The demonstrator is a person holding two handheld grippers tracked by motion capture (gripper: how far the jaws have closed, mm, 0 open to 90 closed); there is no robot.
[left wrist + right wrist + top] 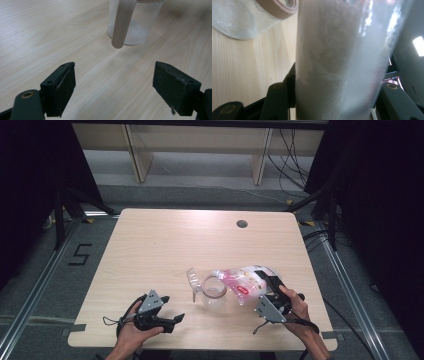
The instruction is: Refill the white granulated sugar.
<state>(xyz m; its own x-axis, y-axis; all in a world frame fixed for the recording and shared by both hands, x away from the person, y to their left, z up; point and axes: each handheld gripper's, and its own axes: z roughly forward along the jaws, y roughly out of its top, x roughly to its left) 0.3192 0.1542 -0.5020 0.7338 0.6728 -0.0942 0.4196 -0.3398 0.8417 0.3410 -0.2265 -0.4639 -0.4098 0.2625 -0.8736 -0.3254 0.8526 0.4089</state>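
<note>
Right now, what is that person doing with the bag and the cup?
A person holds a gripper in each hand at a wooden table. The right gripper is clamped on a clear plastic bag with white powder or grains in it, tipped over towards a clear cup standing on the table. It looks like they are pouring or about to pour; I can't see anything falling. The left gripper is open, holds nothing, and rests on the table, pointed at the cup.
</note>
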